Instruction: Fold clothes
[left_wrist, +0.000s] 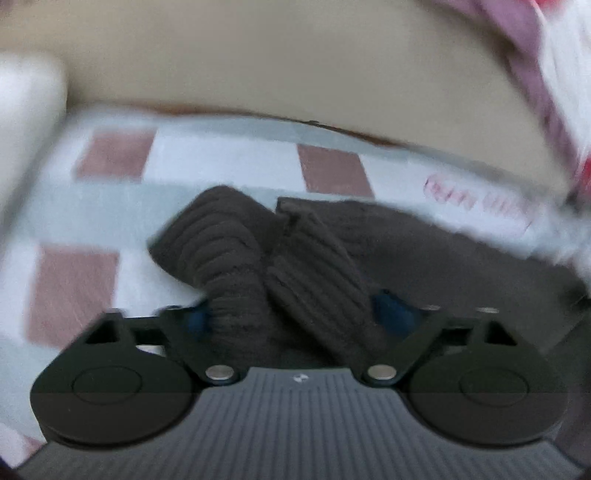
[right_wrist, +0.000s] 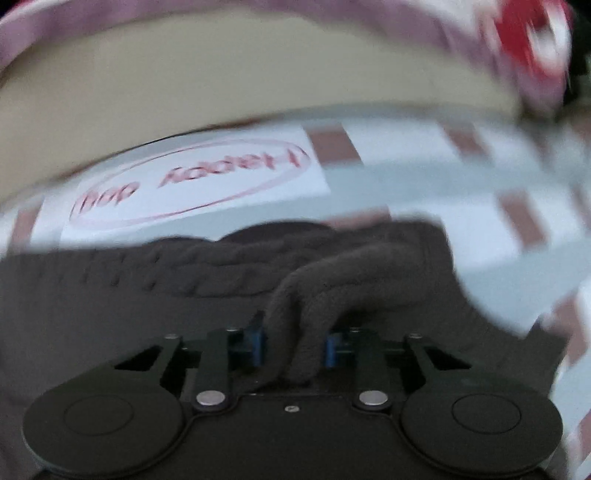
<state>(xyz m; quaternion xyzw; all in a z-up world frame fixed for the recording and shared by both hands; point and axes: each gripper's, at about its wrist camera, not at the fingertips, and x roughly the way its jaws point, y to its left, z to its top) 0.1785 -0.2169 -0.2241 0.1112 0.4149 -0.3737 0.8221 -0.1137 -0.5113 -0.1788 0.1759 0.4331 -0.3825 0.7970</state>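
Both my grippers grip the dark knit sweater (left_wrist: 295, 266): left gripper (left_wrist: 291, 317) jaws clamped on ribbed folds, right gripper (right_wrist: 295, 339) jaws pinching a bunched edge over the checked sheet (right_wrist: 406, 177)

Dark brown knit garment (left_wrist: 258, 258), ribbed texture, cable-like ridges across body in right wrist view (right_wrist: 221, 266). Both views motion-blurred.

Left wrist view: two thick ribbed folds bunched together, rising side by side toward camera, rest of fabric spreading flat to right. Garment lies on checked white/pink/pale-blue surface.

Right wrist view: rolled edge of same garment (right_wrist: 317, 295) pulled up in looped ridge toward camera; remaining fabric spread wide and low across the view's lower left. Garment type (sweater or similar) not determinable.
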